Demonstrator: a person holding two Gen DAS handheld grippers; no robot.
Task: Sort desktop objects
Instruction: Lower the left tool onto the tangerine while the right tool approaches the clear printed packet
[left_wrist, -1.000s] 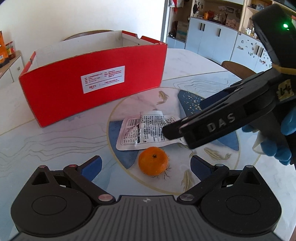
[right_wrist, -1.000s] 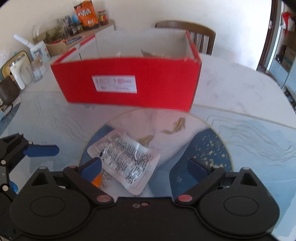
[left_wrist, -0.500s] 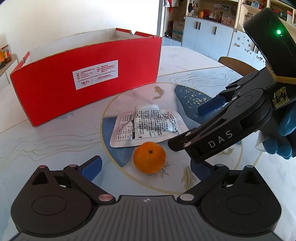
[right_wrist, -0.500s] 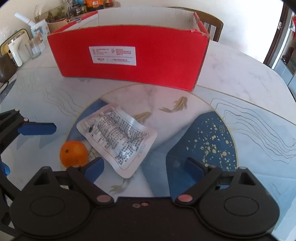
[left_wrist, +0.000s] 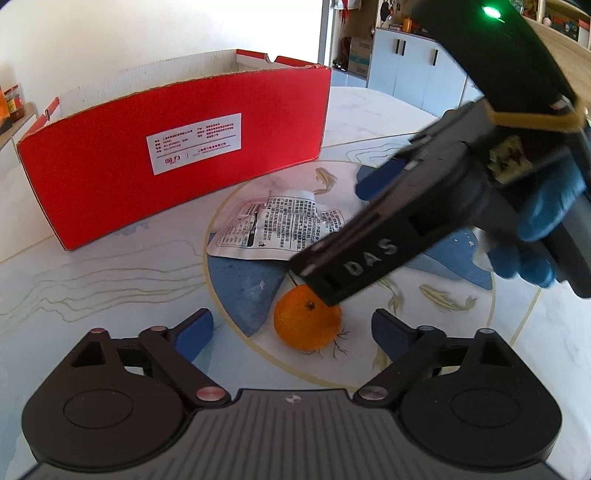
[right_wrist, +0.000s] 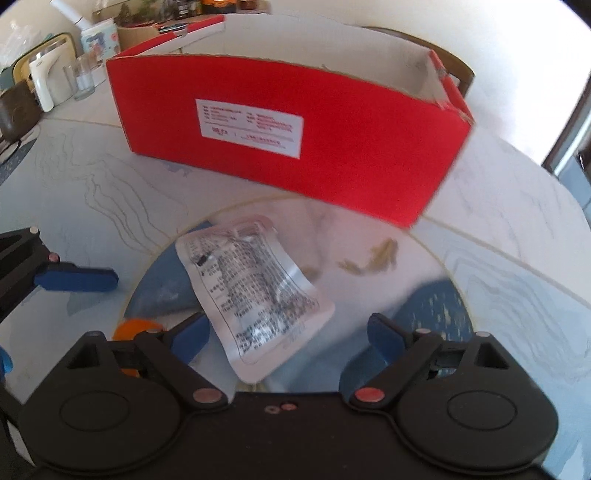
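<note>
An orange (left_wrist: 306, 321) lies on the round blue and white inlay of the marble table (left_wrist: 110, 266). My left gripper (left_wrist: 291, 332) straddles it with its jaws closing; the pads stand clear of the fruit. Just behind the orange lies a white printed packet (left_wrist: 273, 229), crumpled. My right gripper (right_wrist: 290, 336) hovers low over that packet (right_wrist: 251, 295), open, with the packet's near end between its fingers and untouched. A gloved hand (left_wrist: 535, 236) holds it. The orange (right_wrist: 133, 326) peeks out behind its left finger. The red cardboard box (left_wrist: 173, 155) stands open-topped beyond both.
A wooden chair (right_wrist: 458, 70) stands behind the red box (right_wrist: 295, 129). A white jug (right_wrist: 44, 81) and a glass (right_wrist: 83, 77) sit at the table's far left edge. White cabinets (left_wrist: 417, 70) line the room at the back right.
The right gripper has come down and rolled, and now hangs close over the packet and near the orange. The left gripper's fingers have narrowed a little around the orange.
</note>
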